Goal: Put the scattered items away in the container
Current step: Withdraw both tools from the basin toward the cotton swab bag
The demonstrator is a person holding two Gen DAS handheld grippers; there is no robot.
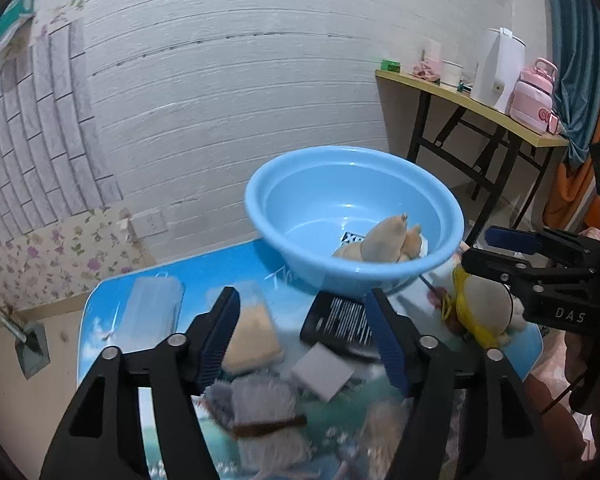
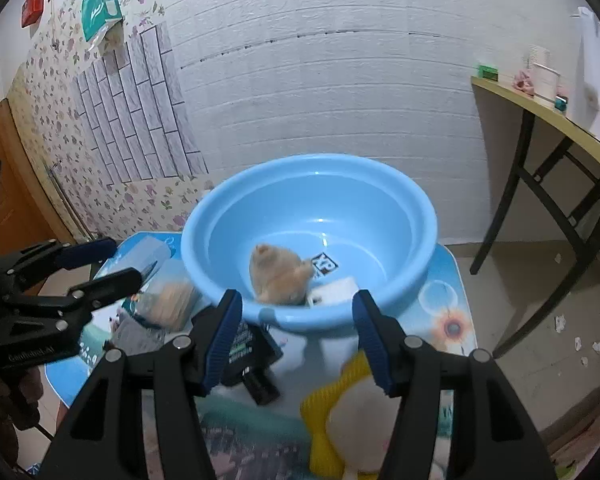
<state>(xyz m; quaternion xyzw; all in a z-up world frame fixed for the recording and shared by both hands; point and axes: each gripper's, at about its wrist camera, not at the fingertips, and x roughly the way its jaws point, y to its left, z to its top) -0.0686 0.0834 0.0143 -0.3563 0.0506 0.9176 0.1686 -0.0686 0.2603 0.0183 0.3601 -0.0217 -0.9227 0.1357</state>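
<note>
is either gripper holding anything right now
No, nothing is held. The left gripper and right gripper both stand open above the table's scattered items, pads touching nothing.

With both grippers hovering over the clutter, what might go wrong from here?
1. The light blue plastic basin sits near the small table's far edge; a nudge might shift it off.
2. The left gripper hangs open over tightly packed items, a grey plush toy and a grey square pad; it may pinch both.
</note>
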